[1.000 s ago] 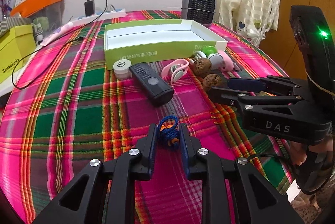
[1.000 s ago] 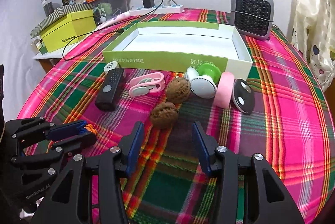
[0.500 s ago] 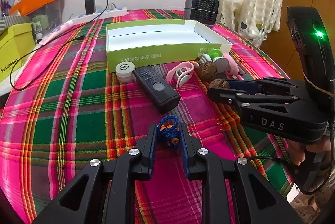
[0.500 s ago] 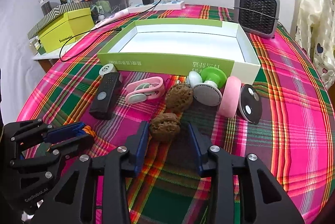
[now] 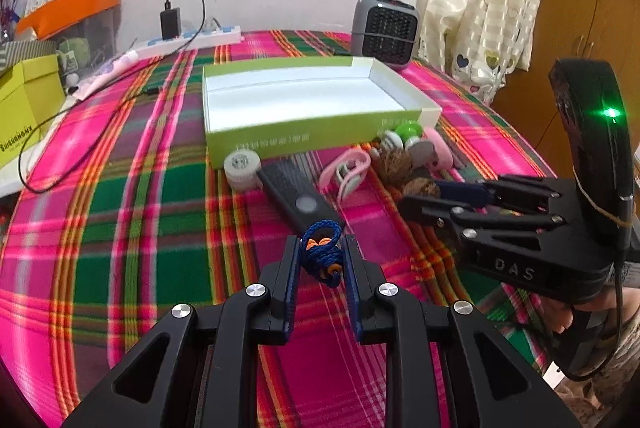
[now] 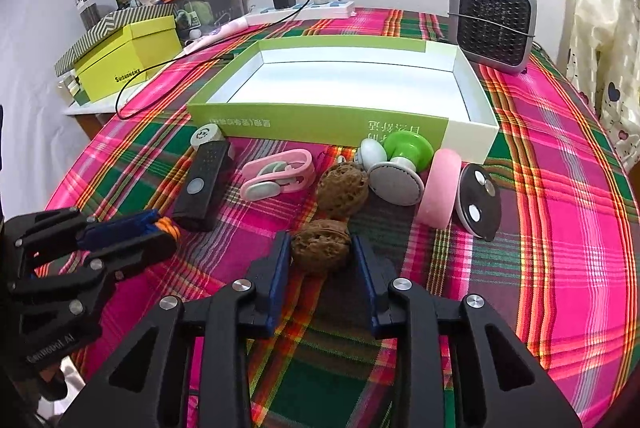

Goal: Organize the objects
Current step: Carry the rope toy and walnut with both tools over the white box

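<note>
A: The right gripper (image 6: 321, 255) has just been closing its jaws, and the nearer brown, wrinkled walnut (image 6: 320, 246) sits between the blue pads on the pink-and-green plaid tablecloth (image 6: 560, 228). Both pads look to be touching the shell now, so I read it as pinched, though lightly.

B: And the left gripper (image 5: 321, 260)?

A: Pressed together on a small bundle of blue cord with orange beads (image 5: 321, 256), held clear of the cloth.

B: Where should things go?

A: My guess is the shallow green cardboard box with a white inside (image 6: 344, 84), which stands empty behind the row of objects.

B: What worries you?

A: The walnut is round and hard. If the pads sit ahead of its widest part, it could squirt out forward on the lift and roll into the second walnut (image 6: 342, 190) just behind it, or on toward the pink plastic clip (image 6: 280, 176).

B: Anything else?

A: The two tools are near each other. In the left wrist view the right gripper lies just past the black rectangular remote (image 5: 298, 200). A careless swing toward the box could knock the remote or the small white round cap (image 5: 242, 168) beside it. The cord bundle is loose too; a loop could snag the box's near wall.
</note>
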The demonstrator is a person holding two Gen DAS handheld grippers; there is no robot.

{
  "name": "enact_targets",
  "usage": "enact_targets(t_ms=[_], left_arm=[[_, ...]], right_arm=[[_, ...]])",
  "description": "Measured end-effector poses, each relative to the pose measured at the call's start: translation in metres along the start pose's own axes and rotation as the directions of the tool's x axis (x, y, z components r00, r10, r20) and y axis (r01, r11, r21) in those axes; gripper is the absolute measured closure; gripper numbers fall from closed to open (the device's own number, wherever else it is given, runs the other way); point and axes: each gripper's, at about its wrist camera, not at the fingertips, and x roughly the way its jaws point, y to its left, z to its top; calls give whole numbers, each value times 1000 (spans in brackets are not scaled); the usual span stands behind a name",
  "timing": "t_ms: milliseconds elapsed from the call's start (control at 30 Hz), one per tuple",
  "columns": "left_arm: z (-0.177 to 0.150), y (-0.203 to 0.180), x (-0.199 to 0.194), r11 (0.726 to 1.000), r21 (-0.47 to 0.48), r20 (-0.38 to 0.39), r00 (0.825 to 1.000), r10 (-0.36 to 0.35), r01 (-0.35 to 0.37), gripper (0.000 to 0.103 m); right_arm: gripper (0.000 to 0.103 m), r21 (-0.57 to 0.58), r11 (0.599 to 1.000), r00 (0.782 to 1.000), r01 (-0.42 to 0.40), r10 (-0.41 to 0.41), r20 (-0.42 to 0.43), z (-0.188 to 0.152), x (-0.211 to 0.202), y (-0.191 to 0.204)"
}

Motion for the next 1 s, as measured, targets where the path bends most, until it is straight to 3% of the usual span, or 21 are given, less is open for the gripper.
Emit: enact_targets(t_ms=[333, 600, 1000], left_arm=[[34, 8, 2, 1000, -11, 33, 999, -22, 22, 84], [66, 22, 24, 1000, -23, 39, 999, 0, 1, 84], [101, 49, 59, 999, -49, 17, 1000, 12, -12, 84]], right_arm=[[71, 0, 1000, 999, -3, 3, 48, 25, -10, -5], [71, -16, 1000, 998, 5, -4, 65, 57, -2, -9], [71, -3, 1000, 1000, 9, -9, 20, 102, 35, -25]])
